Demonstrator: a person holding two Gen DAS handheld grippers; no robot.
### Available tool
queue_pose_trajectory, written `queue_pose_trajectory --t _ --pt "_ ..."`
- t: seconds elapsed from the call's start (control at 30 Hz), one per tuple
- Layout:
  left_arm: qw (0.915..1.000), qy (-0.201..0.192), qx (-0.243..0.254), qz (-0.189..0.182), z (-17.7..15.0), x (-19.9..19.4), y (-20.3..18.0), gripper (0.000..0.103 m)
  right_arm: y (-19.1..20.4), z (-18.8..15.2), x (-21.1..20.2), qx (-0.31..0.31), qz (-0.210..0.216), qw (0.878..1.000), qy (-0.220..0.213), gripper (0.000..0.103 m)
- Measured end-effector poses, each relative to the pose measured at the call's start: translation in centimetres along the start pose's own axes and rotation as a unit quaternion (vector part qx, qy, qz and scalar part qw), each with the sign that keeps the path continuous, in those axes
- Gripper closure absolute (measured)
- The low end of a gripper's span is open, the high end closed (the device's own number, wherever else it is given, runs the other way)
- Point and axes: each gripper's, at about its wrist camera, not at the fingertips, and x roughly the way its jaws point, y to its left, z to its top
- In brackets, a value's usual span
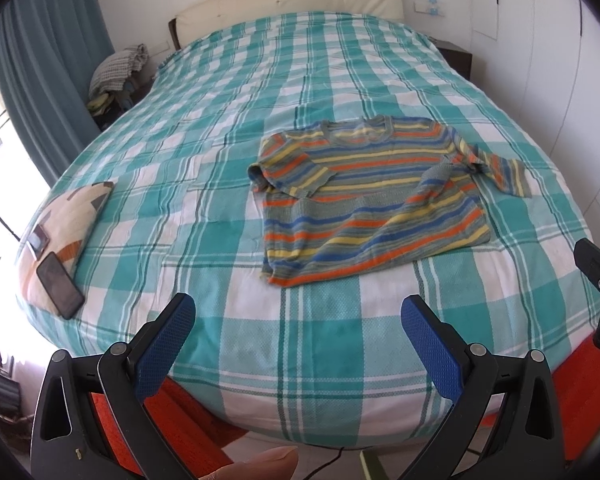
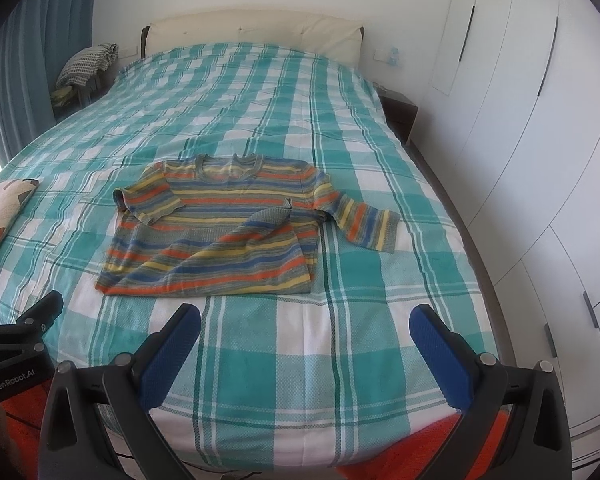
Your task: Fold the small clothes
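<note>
A small striped knit sweater (image 1: 372,196) in orange, yellow, blue and grey lies on the bed, neck towards the headboard. Its left sleeve is folded in over the chest, its right sleeve lies out to the side, and part of the right hem is turned up over the body. It also shows in the right wrist view (image 2: 228,236). My left gripper (image 1: 298,312) is open and empty, above the near edge of the bed, short of the sweater's hem. My right gripper (image 2: 306,320) is open and empty, also short of the hem.
The bed (image 1: 260,96) has a teal and white checked cover. A patterned cushion (image 1: 68,224) with a dark phone (image 1: 60,284) on it lies at the left edge. White wardrobe doors (image 2: 540,140) stand on the right, a nightstand (image 2: 400,114) beside the headboard.
</note>
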Motion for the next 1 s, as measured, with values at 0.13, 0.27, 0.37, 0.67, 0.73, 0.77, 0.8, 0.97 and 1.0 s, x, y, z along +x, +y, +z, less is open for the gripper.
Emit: queue_pose_trajectory --t 0.13,0.27,0.37,0.67,0.73,0.77,0.8,0.97,1.0 --pt "1.0000 0.004 -0.003 0.001 -0.1 0.1 0.0 0.000 -0.2 -0.1 0.1 0.004 -0.002 1.000 0.003 0.000" --pt "1.0000 0.008 -0.003 -0.002 0.1 0.3 0.0 0.000 -0.3 -0.2 0.2 0.005 -0.001 1.000 0.003 0.000" --pt "1.0000 0.007 0.000 0.002 0.0 0.3 -0.1 0.000 -0.4 -0.3 0.3 0.005 -0.001 1.000 0.005 0.000" --pt "0.9999 0.007 -0.006 0.004 -0.1 0.4 0.3 0.000 -0.1 -0.5 0.3 0.005 0.003 1.000 0.005 0.000" --pt "0.9999 0.008 -0.006 0.005 -0.2 0.4 0.4 0.000 0.2 -0.5 0.4 0.001 0.003 1.000 0.008 0.000" --pt "0.9999 0.008 -0.006 0.005 -0.2 0.4 0.4 0.000 0.4 -0.3 0.4 -0.002 0.003 1.000 0.009 0.000" --pt "0.9999 0.008 -0.006 0.006 -0.2 0.4 0.4 0.000 0.5 -0.4 0.3 -0.003 0.004 1.000 0.009 0.000" --pt "0.9999 0.009 -0.006 0.006 -0.2 0.4 0.5 0.000 0.7 -0.3 0.2 -0.005 0.005 1.000 0.009 0.000" --pt "0.9999 0.009 -0.007 0.006 -0.2 0.4 0.5 0.000 0.7 -0.3 0.2 -0.005 0.004 1.000 0.009 0.000"
